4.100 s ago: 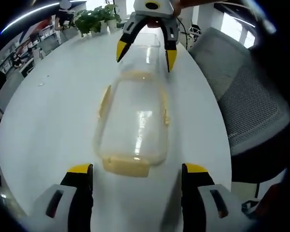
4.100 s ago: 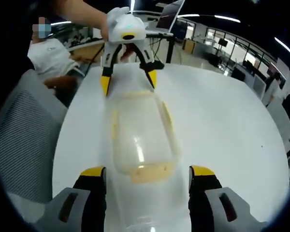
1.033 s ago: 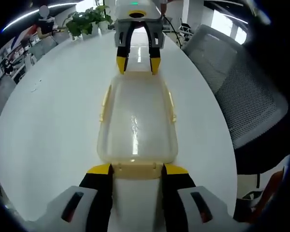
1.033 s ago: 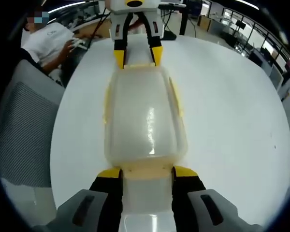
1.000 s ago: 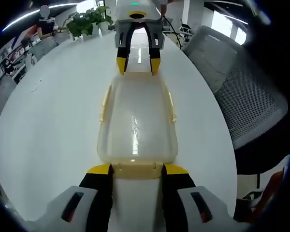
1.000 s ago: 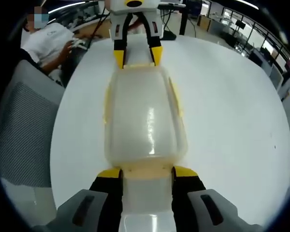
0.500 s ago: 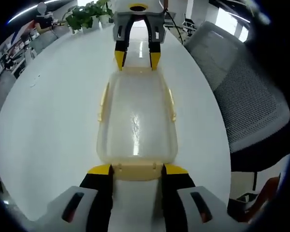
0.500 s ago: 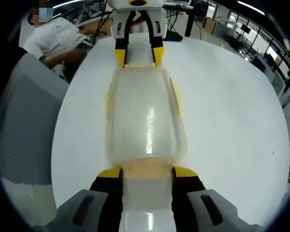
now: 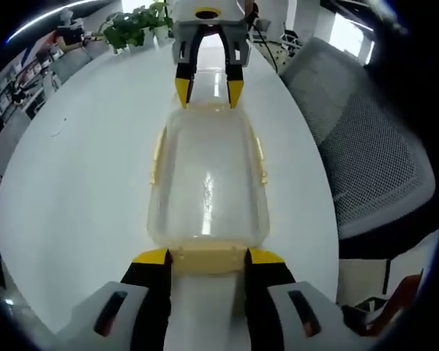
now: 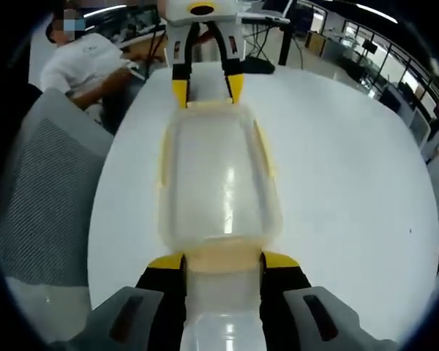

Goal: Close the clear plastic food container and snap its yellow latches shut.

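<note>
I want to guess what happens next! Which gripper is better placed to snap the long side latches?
Neither clearly. The left gripper and right gripper each sit at an end latch of the container; both side latches lie equally far from each.

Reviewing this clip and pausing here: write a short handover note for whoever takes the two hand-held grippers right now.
Left hand-held gripper: closed on the yellow end latch nearest it.
Right hand-held gripper: closed on the opposite end latch.
The clear container lies lengthwise between them on the white table, lid on.
Done: lid appears seated, both ends pinched.
Left: whether the end latches have clicked is unclear; the long-side latches still look flared out, so probably press those next.
</note>
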The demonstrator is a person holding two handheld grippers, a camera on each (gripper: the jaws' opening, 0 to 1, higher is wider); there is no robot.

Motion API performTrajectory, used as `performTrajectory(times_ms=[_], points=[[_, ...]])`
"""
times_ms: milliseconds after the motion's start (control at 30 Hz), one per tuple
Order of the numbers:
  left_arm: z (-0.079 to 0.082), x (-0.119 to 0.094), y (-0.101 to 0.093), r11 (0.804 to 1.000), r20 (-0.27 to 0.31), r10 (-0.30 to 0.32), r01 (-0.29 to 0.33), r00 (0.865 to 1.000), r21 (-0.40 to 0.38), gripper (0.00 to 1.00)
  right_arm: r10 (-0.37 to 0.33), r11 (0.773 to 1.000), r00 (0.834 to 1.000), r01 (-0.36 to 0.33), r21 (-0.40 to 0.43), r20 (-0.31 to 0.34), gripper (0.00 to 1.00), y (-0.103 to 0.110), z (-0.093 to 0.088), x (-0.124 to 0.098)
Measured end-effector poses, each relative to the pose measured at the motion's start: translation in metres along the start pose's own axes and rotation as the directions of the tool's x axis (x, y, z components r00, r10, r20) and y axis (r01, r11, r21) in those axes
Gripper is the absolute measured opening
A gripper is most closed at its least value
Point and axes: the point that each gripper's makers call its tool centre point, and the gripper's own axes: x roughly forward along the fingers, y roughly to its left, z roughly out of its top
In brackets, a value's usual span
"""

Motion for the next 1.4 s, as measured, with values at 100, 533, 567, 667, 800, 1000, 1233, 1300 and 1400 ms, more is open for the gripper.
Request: performTrajectory(times_ms=[100, 533, 567, 667, 800, 1000, 1233, 1300, 1400], points=[[0.002, -0.003, 0.0, 1.0, 0.003, 0.003, -0.003, 1.0, -0.002, 0.38, -0.003, 1.0, 1.0, 0.003, -0.004, 0.011, 0.38, -0.001, 0.003, -0.004], [0.01, -0.014, 0.01, 1.0, 0.003, 0.009, -0.009, 1.0, 0.003, 0.38, -0.016, 1.0, 1.0, 0.016, -0.001, 0.026, 0.38, -0.009, 0.01, -0.018], [0.011, -0.015, 0.01, 1.0, 0.003, 0.009, -0.009, 1.0, 0.0, 0.38, -0.019, 1.0, 0.999, 0.019, -0.002, 0.027, 0.38, -0.009, 0.01, -0.02], [0.012, -0.018, 0.011, 1.0, 0.002, 0.008, -0.008, 1.0, -0.001, 0.38, -0.029, 1.0, 0.999, 0.029, -0.004, 0.038, 0.38, -0.01, 0.012, -0.023], [0.015, -0.024, 0.014, 1.0, 0.002, 0.005, -0.005, 1.0, 0.008, 0.38, -0.034, 0.999, 0.998, 0.034, 0.005, 0.055, 0.38, -0.011, 0.016, -0.031], [0.02, -0.03, 0.021, 1.0, 0.002, 0.003, -0.003, 1.0, 0.018, 0.38, -0.044, 0.999, 0.997, 0.043, 0.011, 0.067, 0.38, -0.017, 0.019, -0.037], [0.03, -0.035, 0.027, 1.0, 0.0, 0.007, -0.007, 1.0, 0.025, 0.38, -0.052, 0.999, 0.997, 0.051, 0.01, 0.061, 0.37, -0.023, 0.019, -0.047], [0.031, -0.035, 0.027, 1.0, 0.006, 0.007, -0.007, 1.0, 0.027, 0.38, -0.048, 0.999, 0.997, 0.047, 0.011, 0.06, 0.38, -0.022, 0.017, -0.049], [0.032, -0.036, 0.026, 1.0, 0.007, 0.005, -0.005, 1.0, 0.025, 0.38, -0.045, 0.999, 0.997, 0.045, 0.011, 0.061, 0.37, -0.021, 0.018, -0.05]])
